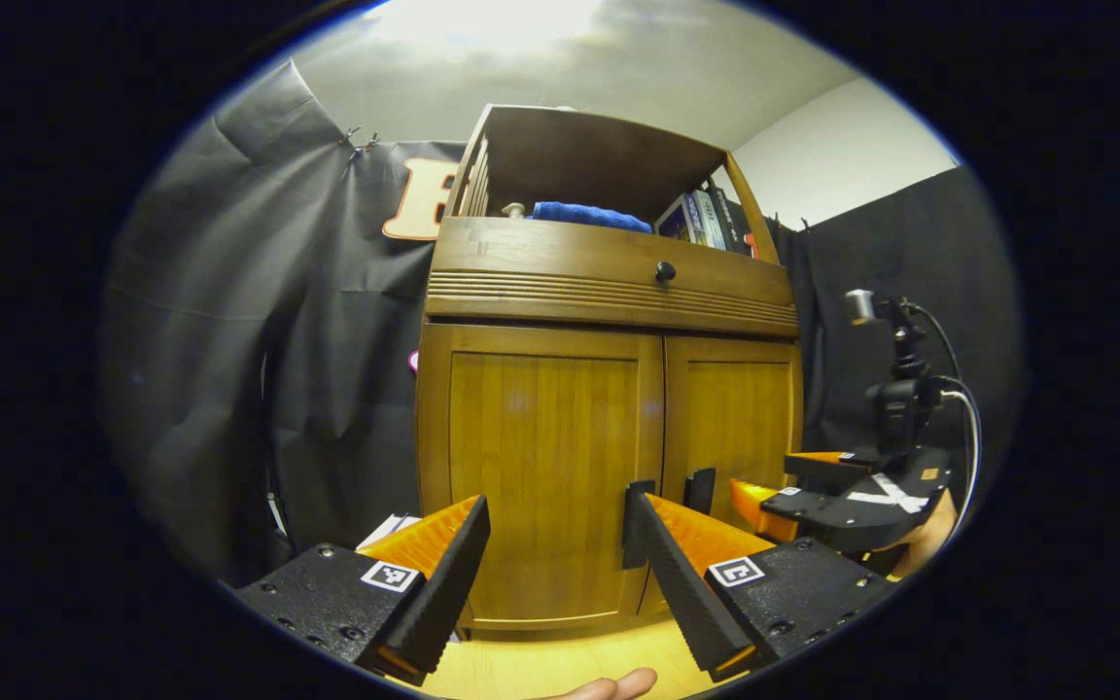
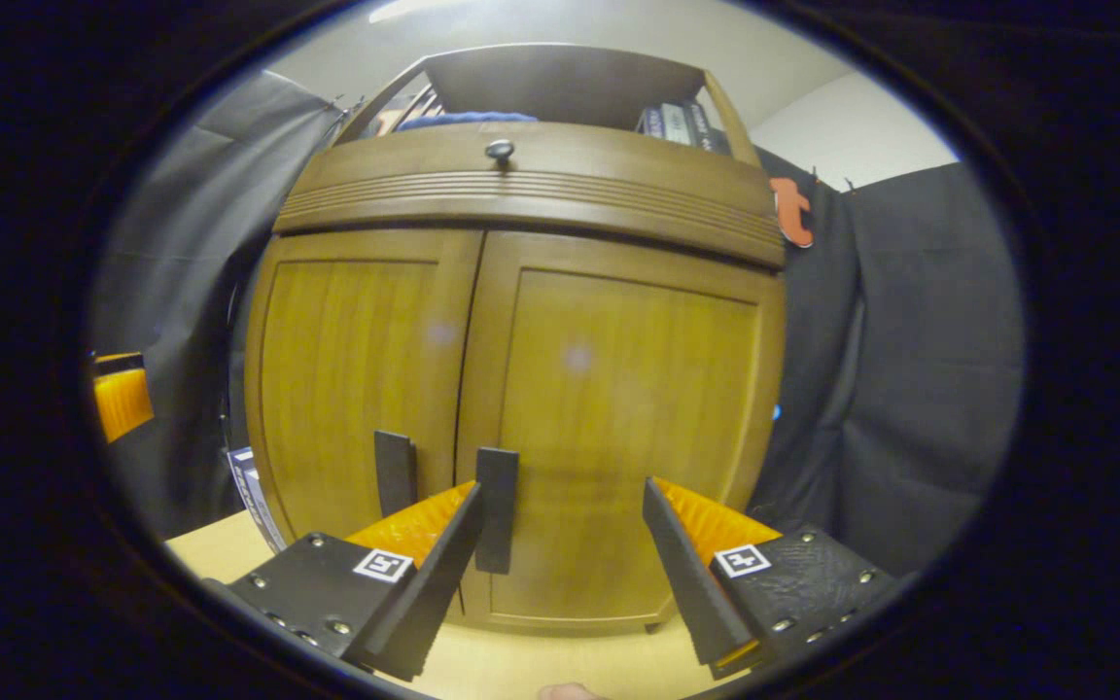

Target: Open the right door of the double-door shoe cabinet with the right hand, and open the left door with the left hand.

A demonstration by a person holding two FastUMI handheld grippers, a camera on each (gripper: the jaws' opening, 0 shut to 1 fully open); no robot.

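Bright ceiling light (image 1: 492,19) glares overhead; fisheye bends the cabinet (image 2: 521,389), whose doors look softly blurred, dim below.

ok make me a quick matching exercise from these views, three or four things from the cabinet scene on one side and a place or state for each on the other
Things:
1. blue cloth
2. round knob
3. left door
4. books

Places or states:
A. shut, below the drawer
B. top shelf, right end
C. drawer front
D. lying on the top shelf, left of the books

Pairs: 1-D, 2-C, 3-A, 4-B
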